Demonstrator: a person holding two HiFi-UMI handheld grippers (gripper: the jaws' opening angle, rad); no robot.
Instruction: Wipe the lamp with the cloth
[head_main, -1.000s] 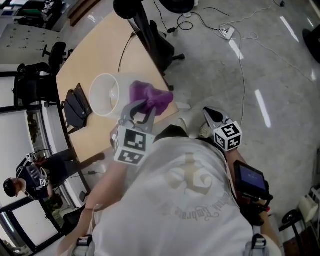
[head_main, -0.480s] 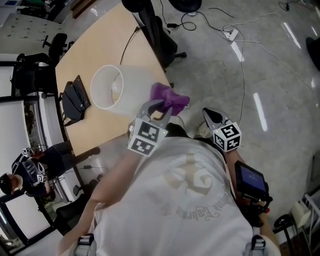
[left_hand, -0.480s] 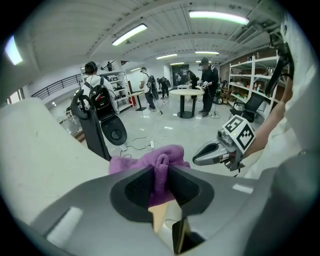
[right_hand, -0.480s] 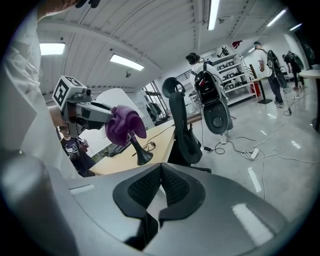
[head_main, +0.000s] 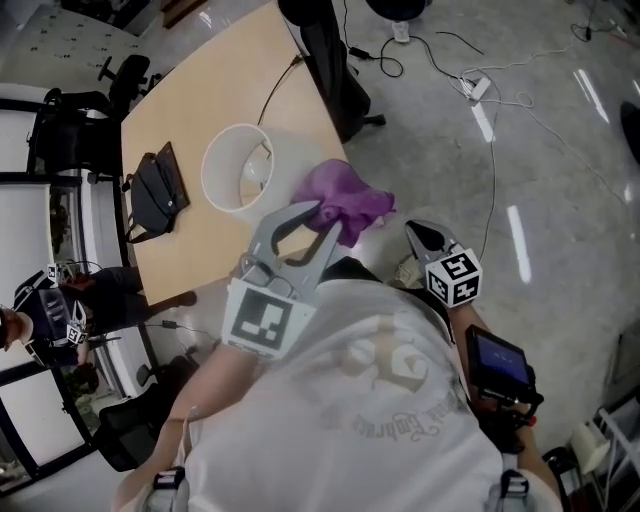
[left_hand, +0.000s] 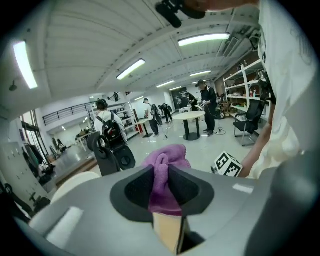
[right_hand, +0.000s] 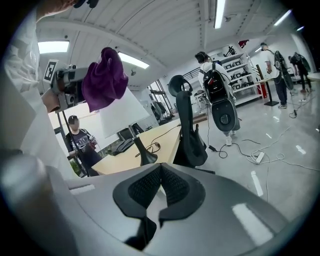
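Observation:
The lamp's white shade stands on the wooden table; its black base shows in the right gripper view below the shade. My left gripper is shut on the purple cloth, lifted clear of the shade's near right side. In the left gripper view the cloth bunches between the pads, with the shade low at the left. My right gripper hangs right of the cloth over the floor, and its jaws are shut on nothing. The cloth appears high in the right gripper view.
A black bag lies on the table left of the lamp. A black office chair stands at the table's far right edge. Cables and a power strip lie on the floor. A person stands at the left.
My left gripper has risen with the cloth, away from the lamp shade and closer to the head camera. The right gripper has barely shifted.

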